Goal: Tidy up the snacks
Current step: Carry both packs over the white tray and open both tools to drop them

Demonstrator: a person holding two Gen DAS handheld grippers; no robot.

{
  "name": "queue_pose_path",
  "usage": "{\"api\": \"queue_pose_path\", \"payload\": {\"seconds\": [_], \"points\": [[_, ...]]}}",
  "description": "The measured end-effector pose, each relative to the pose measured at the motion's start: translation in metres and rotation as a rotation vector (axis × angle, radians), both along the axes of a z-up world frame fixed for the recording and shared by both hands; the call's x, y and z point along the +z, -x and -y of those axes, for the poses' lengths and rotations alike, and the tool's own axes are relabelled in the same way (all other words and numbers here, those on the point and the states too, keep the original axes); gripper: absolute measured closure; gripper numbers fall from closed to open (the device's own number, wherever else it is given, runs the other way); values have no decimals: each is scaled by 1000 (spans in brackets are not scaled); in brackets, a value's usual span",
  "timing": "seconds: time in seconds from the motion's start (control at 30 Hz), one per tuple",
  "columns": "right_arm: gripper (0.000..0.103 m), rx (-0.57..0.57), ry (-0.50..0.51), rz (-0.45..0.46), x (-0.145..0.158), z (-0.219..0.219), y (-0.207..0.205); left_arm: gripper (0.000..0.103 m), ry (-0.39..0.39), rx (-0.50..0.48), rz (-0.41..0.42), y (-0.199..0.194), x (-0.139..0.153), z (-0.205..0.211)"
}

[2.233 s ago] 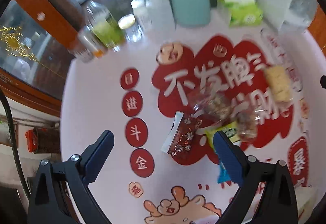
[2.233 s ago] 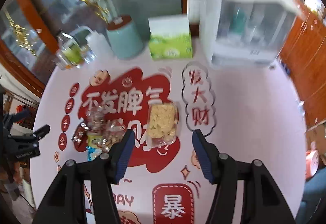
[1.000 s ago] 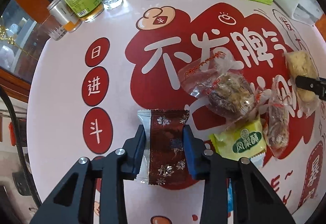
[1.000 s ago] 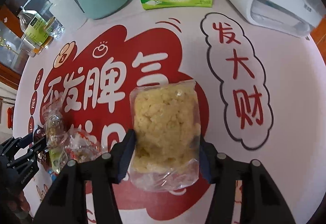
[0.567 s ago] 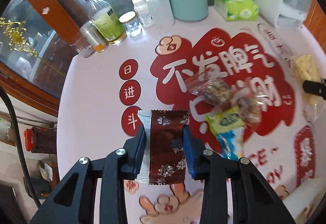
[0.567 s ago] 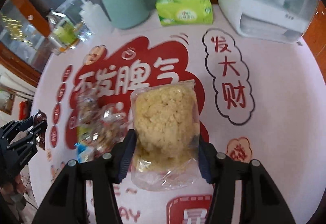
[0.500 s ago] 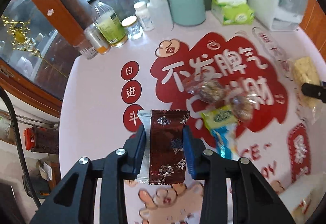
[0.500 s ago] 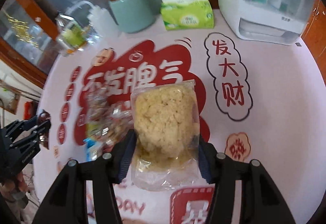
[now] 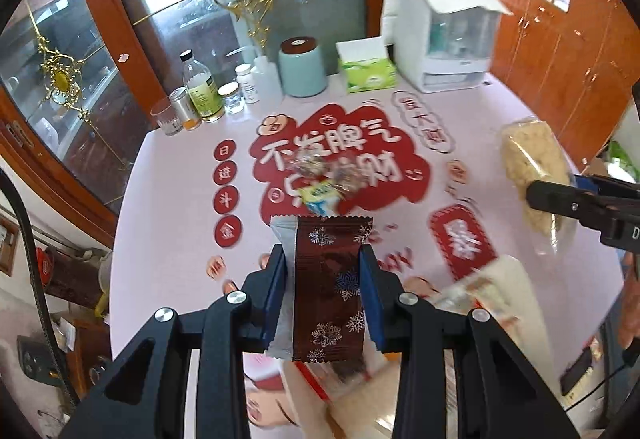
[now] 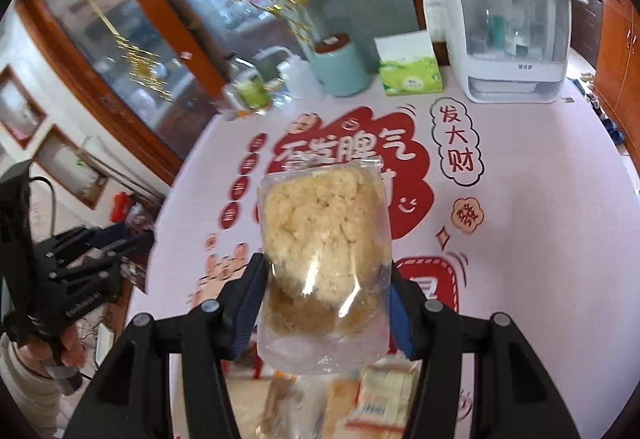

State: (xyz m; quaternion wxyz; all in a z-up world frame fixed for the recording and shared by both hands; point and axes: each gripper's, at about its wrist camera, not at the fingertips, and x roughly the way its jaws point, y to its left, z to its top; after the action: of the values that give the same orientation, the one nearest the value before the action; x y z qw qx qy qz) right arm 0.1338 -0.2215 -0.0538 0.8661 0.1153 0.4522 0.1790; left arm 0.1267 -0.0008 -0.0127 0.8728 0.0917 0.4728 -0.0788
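My left gripper [image 9: 323, 271] is shut on a dark red snack packet with snowflakes [image 9: 330, 287], held high above the table. My right gripper [image 10: 326, 287] is shut on a clear bag of pale yellow crumbly snack [image 10: 320, 223]; the same clear bag [image 9: 532, 167] and right gripper show at the right edge of the left wrist view. A small pile of wrapped snacks [image 9: 324, 183] lies on the red print of the tablecloth [image 9: 172, 247]. Below both grippers sits a pale box with packets in it [image 10: 376, 403], blurred.
At the table's far side stand a teal canister [image 9: 301, 68], a green tissue box [image 9: 368, 73], a white dispenser [image 9: 444, 39], bottles and jars [image 9: 202, 91]. A glass cabinet is behind. A person's hand holds the left gripper's handle [image 10: 68, 343].
Both grippers have risen and pulled back from the table with their snacks still held. The snack pile now looks smaller and farther away, and a box has come into view below.
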Motion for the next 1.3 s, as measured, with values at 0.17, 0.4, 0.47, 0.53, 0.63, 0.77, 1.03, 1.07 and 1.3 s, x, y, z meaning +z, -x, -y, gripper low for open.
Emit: {"api": "queue_pose_path", "payload": {"seconds": [0.17,0.4,0.47,0.53,0.63,0.77,1.03,1.07,1.3], "points": [[48,20,-57,67,16,-1,57,69,51,30,21,51,3,14],[48,41,21,110,3,-12,114,69,-2,74,31,99,-28,30],[47,57,41,98,-8,-17,125,69,-47,82,20,108,-40,35],[47,70,56,83,-18,-21,133,69,-55,97,-13,114,-52,35],[47,105,87,40,-36,-30,143,69,-50,137,-62,120,-67,32],[47,148,122,17,-43,-37,151,69,-50,170,-106,130,-81,30],[47,197,162,15,-45,-46,161,69,-53,196,-131,147,-92,35],[47,198,164,11,-46,-46,162,69,-52,198,-134,147,-93,35],[47,204,181,-11,-50,-49,164,69,-52,215,-152,149,-97,34]]}}
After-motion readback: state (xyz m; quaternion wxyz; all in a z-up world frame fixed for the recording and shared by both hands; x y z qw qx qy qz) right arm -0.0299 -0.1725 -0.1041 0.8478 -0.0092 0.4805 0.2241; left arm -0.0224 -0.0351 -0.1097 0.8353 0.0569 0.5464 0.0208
